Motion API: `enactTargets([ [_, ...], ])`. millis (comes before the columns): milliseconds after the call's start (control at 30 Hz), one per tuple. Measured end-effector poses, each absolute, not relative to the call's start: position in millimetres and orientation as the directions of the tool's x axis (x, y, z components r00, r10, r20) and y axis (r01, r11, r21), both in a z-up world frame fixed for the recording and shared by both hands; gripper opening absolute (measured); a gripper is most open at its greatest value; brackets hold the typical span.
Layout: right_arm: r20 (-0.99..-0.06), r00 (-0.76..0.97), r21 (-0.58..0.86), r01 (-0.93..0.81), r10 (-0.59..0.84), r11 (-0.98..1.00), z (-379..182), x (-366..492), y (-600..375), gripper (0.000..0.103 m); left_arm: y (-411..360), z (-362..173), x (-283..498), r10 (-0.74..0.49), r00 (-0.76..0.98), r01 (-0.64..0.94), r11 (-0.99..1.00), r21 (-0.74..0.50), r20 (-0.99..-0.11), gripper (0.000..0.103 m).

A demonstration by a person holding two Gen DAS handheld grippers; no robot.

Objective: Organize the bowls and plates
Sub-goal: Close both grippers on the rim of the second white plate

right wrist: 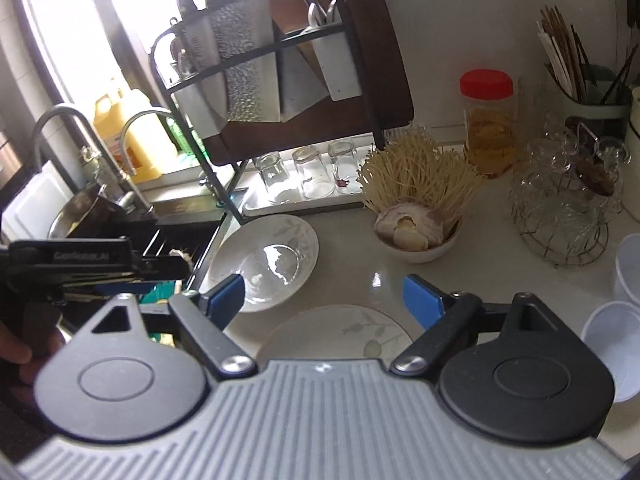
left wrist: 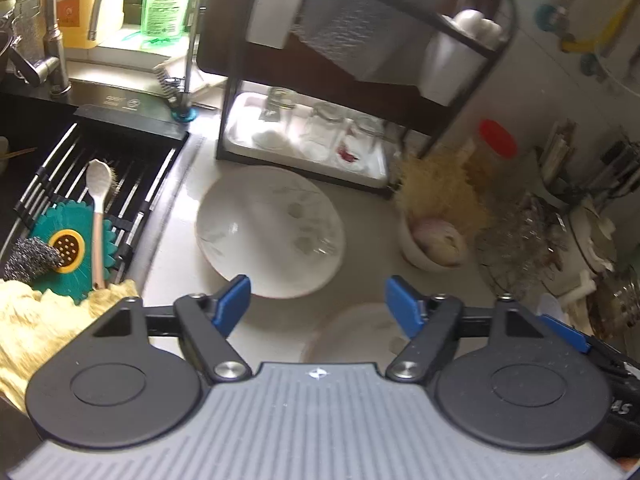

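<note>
grippers both wide open & empty: left gripper [left wrist: 318, 304] over deep plate [left wrist: 270, 236], right gripper [right wrist: 324, 300] by flat plate [right wrist: 340, 334], best clamp rims squarely

Printed white on the black side of the left gripper [right wrist: 80, 258], seen from the right wrist: blurred lettering, roughly "GenRobot.AI". At the right edge of the left wrist view, on a black part of the right gripper [left wrist: 618, 404]: white characters ending in "4S". On the orange label of the yellow detergent jug [left wrist: 74, 0]: Chinese characters, too blurred to read. On the green bottle [left wrist: 166, 4]: fine print, unreadable.
</note>
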State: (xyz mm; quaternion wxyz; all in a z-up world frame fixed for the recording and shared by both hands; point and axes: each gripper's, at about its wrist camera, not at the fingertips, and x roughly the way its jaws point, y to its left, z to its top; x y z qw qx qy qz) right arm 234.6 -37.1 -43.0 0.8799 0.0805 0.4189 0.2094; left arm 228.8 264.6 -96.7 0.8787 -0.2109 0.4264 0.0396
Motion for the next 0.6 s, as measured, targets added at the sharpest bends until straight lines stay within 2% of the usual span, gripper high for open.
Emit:
enactTargets([
  [133,-0.713,0.559,0.311,-0.288,0.423,0.906,-48.3,245.7,-20.7,0.092,291.9,-110.0,243.2,-0.094,0.611,-0.274,0.907,-0.321,-0.786,0.088],
  [600,-0.767,0.491,0.357,-0.210,0.414,0.910,-90.0,280.8,36.4,0.092,370.0,-161.0,280.5,-0.154,0.556,-0.264,0.899,-0.349,-0.817,0.088],
])
